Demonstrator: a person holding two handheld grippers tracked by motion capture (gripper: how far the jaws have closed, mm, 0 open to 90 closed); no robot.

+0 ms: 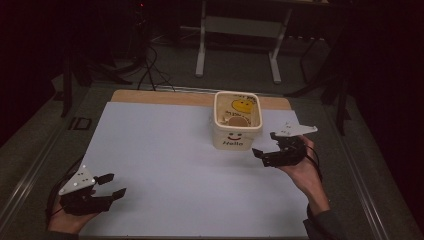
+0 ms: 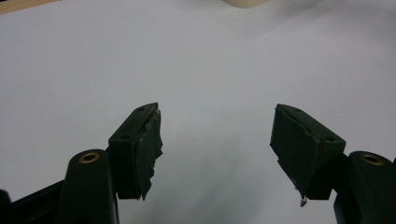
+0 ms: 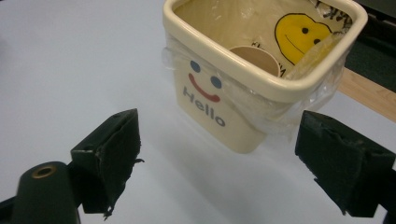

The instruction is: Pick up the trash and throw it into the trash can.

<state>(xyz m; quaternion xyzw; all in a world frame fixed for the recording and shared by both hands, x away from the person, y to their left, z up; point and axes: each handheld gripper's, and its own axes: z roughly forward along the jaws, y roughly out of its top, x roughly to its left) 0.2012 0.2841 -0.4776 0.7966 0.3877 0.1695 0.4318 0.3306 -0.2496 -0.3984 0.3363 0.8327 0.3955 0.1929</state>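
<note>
We find the right gripper with its jaws spread wide and nothing between them, held in the person's right hand just off the near right corner of the cream bin. In the right gripper view the bin stands ahead of the jaws and slightly to their right, close but not touching. It is upright, square-mouthed, lined with a clear plastic bag, and marked "Hello" on the face turned toward the gripper. A brown paper cup lies inside, mouth up toward the rim.

The left gripper is likewise spread and empty, resting low at the near left of the white sheet. From its jaws the bin lies well apart, far ahead and to the right — a sliver of its base shows at the top edge of the left gripper view.

Our judgement: the right gripper is plainly the nearer one, and any approach to the bin or cup runs forward and slightly leftward across the table from it — downward through the open mouth for the cup.
</note>
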